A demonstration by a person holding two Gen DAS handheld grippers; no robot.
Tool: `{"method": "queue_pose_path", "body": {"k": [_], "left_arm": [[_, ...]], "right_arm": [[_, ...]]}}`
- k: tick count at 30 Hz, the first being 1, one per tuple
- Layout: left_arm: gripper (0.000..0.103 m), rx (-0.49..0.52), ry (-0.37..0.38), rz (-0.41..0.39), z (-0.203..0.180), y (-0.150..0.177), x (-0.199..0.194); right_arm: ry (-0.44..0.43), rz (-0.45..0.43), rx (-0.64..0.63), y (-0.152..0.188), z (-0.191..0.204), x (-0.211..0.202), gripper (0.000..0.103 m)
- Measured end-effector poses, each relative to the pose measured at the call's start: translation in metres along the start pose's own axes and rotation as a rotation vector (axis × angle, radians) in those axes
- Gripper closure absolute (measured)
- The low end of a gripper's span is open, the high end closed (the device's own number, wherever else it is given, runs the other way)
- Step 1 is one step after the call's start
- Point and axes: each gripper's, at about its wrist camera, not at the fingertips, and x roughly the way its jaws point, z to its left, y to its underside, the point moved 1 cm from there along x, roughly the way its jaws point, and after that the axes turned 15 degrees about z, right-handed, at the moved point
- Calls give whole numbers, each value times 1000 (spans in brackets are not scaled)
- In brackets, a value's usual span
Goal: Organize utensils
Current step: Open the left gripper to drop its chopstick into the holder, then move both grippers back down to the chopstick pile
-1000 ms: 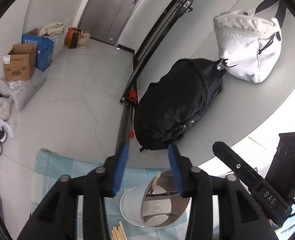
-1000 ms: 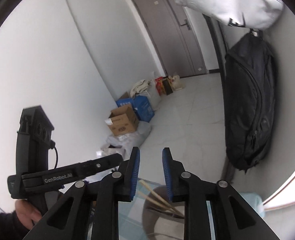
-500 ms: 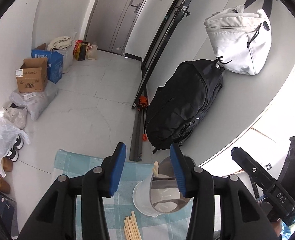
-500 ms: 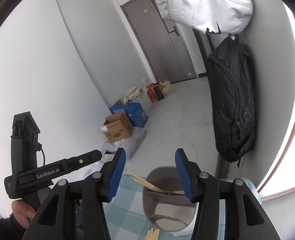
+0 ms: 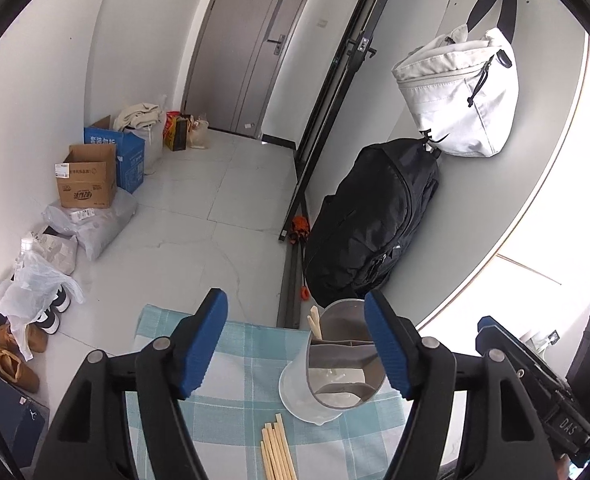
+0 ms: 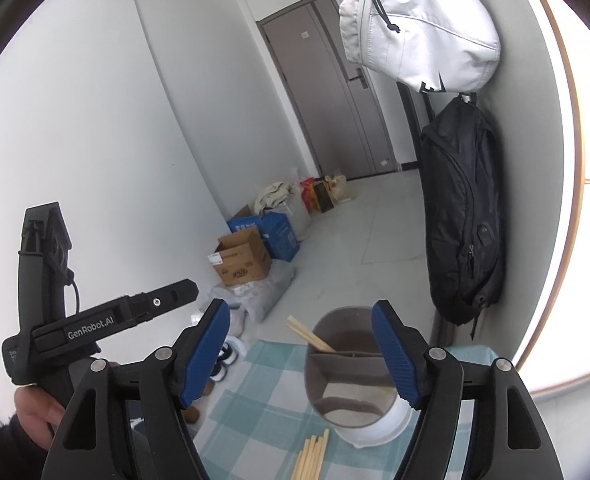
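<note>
A grey utensil holder [image 5: 345,354] with an inner divider stands in a white dish on the checked blue cloth [image 5: 247,384]. A pair of wooden chopsticks [image 6: 309,336] leans inside it. Several more chopsticks [image 5: 277,454] lie flat on the cloth in front of the holder. My left gripper [image 5: 301,346] hovers above the cloth with its jaws opening and nothing between them. My right gripper [image 6: 305,354] is also opening, empty, with the holder seen behind its right finger. In the right wrist view the left gripper's body [image 6: 95,320] shows at the left, held by a hand.
The cloth [image 6: 263,396] covers a small table with its far edge just beyond the holder. Past it lies a tiled floor with cardboard boxes [image 5: 89,178], bags and shoes [image 5: 15,356]. A black backpack [image 5: 371,220] and a white bag [image 5: 461,100] hang on the wall.
Both grippers have pulled back and risen from the holder while their jaws spread wider. The right gripper let go of the chopsticks, which now lean in the holder.
</note>
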Motion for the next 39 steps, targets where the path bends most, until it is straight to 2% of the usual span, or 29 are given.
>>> {"method": "queue_pose_path", "body": {"k": [4, 6, 8, 10, 13, 19, 23, 27, 30, 32, 34, 39], "left_arm": [[35, 11, -19, -19, -1, 10, -4], [27, 18, -42, -24, -2, 16, -4], [25, 37, -64, -46, -1, 23, -4], [24, 57, -77, -54, 0, 30, -4], [18, 57, -94, -41, 6, 42, 3], [18, 64, -139, -16, 16, 66, 26], [18, 53, -150, 30, 29, 80, 44], [18, 28, -162, 87, 45, 90, 62], [18, 13, -198, 115, 59, 93, 71], [18, -18, -200, 146, 67, 91, 75], [18, -50, -183, 178, 76, 91, 78], [18, -74, -205, 214, 87, 93, 84]], "right_arm": [[8, -12, 6, 12, 1, -6, 20], [21, -20, 5, 18, 1, -7, 18], [42, -19, -5, 26, 1, -6, 11], [41, -16, -8, 32, 0, -3, 10], [45, 3, -2, 46, -2, 3, 6], [80, 48, -7, 76, -1, 22, 4], [81, 117, 3, 90, -5, 40, 4], [76, 232, -20, 101, -6, 66, 4], [73, 316, -23, 107, -6, 86, 13], [79, 383, -23, 113, -7, 101, 28], [90, 466, -20, 123, -9, 123, 38], [147, 610, -27, 144, -9, 163, 56]]}}
